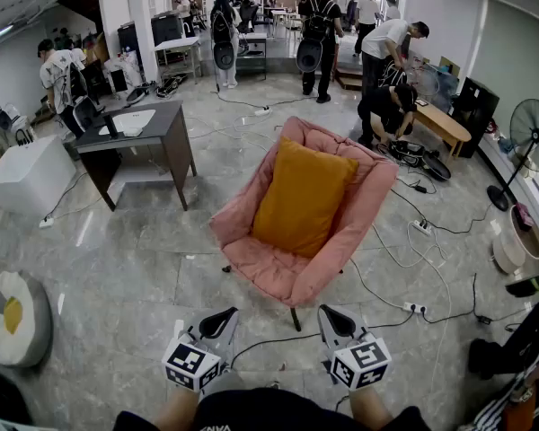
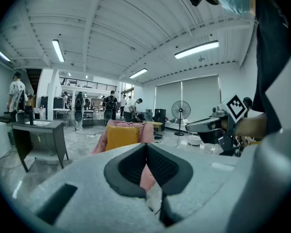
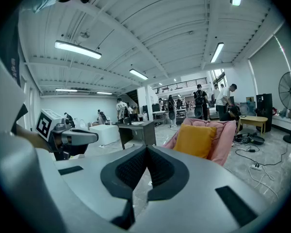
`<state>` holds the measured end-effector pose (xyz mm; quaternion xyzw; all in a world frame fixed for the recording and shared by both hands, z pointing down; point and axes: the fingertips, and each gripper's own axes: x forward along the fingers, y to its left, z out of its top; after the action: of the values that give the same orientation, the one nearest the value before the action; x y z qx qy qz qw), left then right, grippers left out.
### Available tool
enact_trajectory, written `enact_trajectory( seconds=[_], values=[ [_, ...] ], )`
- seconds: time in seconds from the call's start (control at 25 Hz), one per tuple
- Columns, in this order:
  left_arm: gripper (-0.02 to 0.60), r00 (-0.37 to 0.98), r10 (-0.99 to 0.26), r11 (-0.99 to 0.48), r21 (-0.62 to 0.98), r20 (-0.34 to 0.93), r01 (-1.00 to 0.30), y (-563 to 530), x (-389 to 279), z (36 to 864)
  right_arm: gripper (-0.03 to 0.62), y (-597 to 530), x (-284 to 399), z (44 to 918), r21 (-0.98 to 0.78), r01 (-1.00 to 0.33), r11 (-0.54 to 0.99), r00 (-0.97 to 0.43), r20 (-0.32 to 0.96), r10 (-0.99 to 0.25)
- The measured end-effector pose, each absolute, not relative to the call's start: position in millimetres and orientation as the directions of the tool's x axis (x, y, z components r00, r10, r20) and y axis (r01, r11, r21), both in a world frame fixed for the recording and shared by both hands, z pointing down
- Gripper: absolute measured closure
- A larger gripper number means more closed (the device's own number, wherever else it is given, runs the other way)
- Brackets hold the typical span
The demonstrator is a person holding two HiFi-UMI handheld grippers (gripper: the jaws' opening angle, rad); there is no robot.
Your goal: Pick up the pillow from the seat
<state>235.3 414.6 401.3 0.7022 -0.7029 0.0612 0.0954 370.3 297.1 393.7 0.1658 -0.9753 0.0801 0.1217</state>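
Standing before the pink chair [image 1: 274, 277], I hold my left gripper [image 1: 221, 320] and right gripper [image 1: 333, 321] both closed and empty, while the yellow pillow [image 1: 304, 196] leans upright on its seat, straight ahead, about equally far from both.

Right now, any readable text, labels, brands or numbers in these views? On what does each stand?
No text reads cleanly in any view.
White print on the person's dark shirt: cut off by the bottom edge of the head view, too small to read.
Square markers on the left gripper and right gripper: black-and-white patterns, no letters or digits.
Yellow pillow and pink chair: no print visible.
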Motion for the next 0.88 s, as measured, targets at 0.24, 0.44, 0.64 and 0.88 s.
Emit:
enact_trajectory(
  seconds=[0.24,0.44,0.64,0.88],
  values=[
    [0.561,0.013,-0.982,-0.004,0.051,0.191,-0.999,407,234,400,0.591,288,369,396,-0.154,-0.353,0.923,-0.919,0.239,-0.312],
    [0.549,0.044,-0.983,-0.03,0.081,0.177,-0.996,398,217,408,0.514,287,352,403,-0.187,-0.368,0.911,-0.915,0.247,-0.319],
    [0.36,0.12,-0.975,-0.097,0.129,0.189,-0.987,381,187,417,0.405,273,323,413,-0.216,-0.431,0.876,-0.886,0.285,-0.366],
    [0.342,0.183,-0.961,-0.149,0.17,0.206,-0.974,359,124,428,0.339,252,277,419,-0.204,-0.541,0.816,-0.826,0.312,-0.469]
  ],
)
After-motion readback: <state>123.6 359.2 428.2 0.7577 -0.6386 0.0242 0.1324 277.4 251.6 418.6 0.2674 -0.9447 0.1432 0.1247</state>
